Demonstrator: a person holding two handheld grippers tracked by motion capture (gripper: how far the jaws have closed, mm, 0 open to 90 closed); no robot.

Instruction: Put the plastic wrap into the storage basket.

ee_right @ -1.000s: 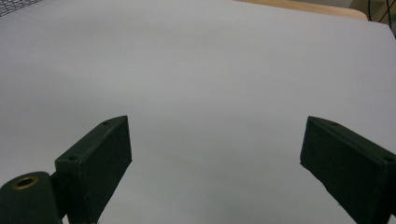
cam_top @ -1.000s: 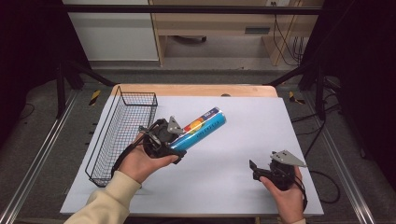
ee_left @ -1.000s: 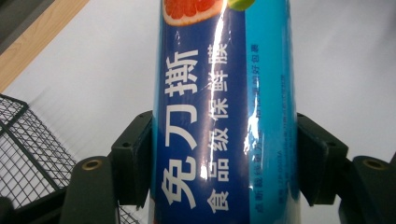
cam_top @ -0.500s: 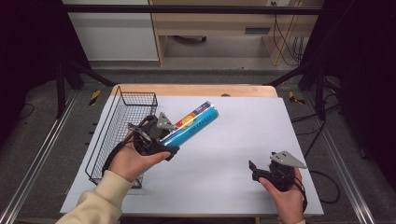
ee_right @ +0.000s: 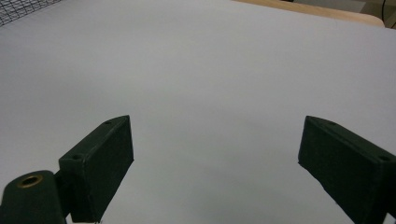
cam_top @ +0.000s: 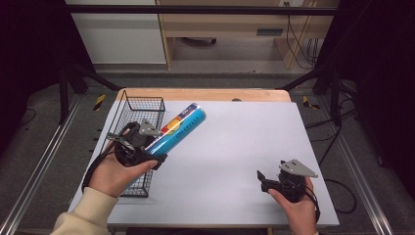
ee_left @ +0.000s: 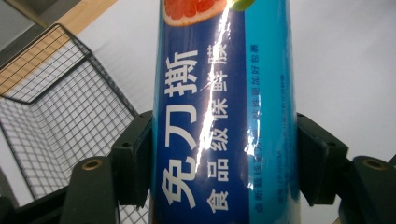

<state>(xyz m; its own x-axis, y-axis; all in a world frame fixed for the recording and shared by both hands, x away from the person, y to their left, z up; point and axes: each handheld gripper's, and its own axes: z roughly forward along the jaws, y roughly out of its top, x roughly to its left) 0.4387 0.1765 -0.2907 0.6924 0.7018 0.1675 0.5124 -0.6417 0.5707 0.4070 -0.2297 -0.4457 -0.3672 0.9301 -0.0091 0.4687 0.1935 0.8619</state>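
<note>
The left gripper (cam_top: pixel 147 142) pinches a blue cling-film tube (cam_top: pixel 178 129) near its lower end, both jaws pressed flat against its sides in the left gripper view (ee_left: pixel 224 154). The tube is lifted off the table, its far end pointing toward two o'clock in the high view. A black wire basket (cam_top: pixel 142 105) sits just at nine o'clock of the grip, on the grey table (cam_top: pixel 244 137). Well apart, at four o'clock, the right gripper (cam_top: pixel 274 178) rests low with its jaws spread wide over bare tabletop (ee_right: pixel 215 154).
</note>
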